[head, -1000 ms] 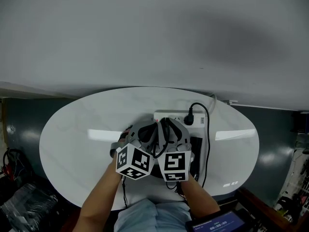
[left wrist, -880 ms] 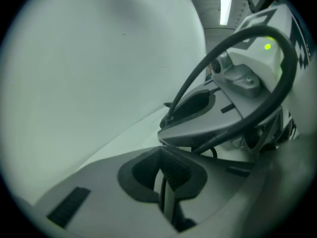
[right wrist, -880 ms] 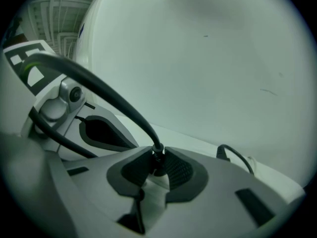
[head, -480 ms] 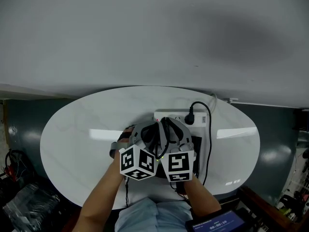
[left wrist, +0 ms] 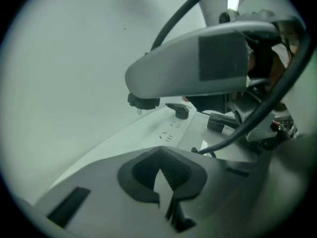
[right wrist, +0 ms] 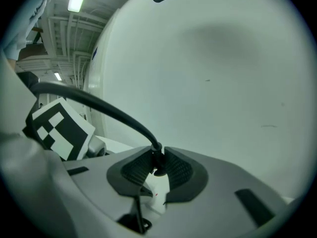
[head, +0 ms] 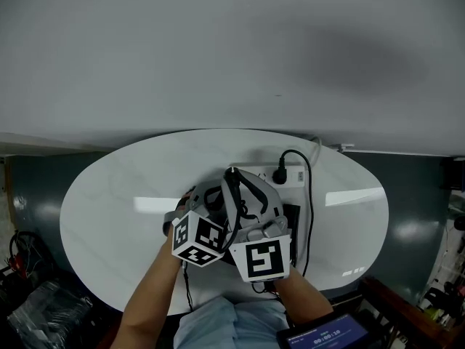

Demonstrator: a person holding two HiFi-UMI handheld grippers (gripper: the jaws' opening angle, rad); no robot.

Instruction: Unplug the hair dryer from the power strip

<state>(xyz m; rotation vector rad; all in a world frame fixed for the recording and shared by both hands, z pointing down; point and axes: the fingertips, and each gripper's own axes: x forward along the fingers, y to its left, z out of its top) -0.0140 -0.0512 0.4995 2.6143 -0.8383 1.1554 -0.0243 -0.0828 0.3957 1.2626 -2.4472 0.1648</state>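
My right gripper [right wrist: 156, 175] is shut on a black plug [right wrist: 157, 158], whose cord arcs away to the upper left. In the left gripper view that plug [left wrist: 142, 101] hangs clear above the white power strip [left wrist: 163, 135], a pin showing under it. A second black plug [left wrist: 178, 110] still sits in the strip. My left gripper [left wrist: 161, 185] is shut with nothing between its pads, its tips low over the strip's near end. In the head view both grippers crowd over the strip [head: 294, 175], with the right gripper [head: 234, 177] raised above the left one.
The strip lies on a white oval table [head: 116, 209] against a pale wall. The second plug's cord [head: 312, 202] loops down the right side past a dark object [head: 294, 220] half hidden by the grippers. Dark floor and clutter surround the table.
My right gripper has risen and tilted up, lifting the plug out of the strip. The left gripper has stayed put.
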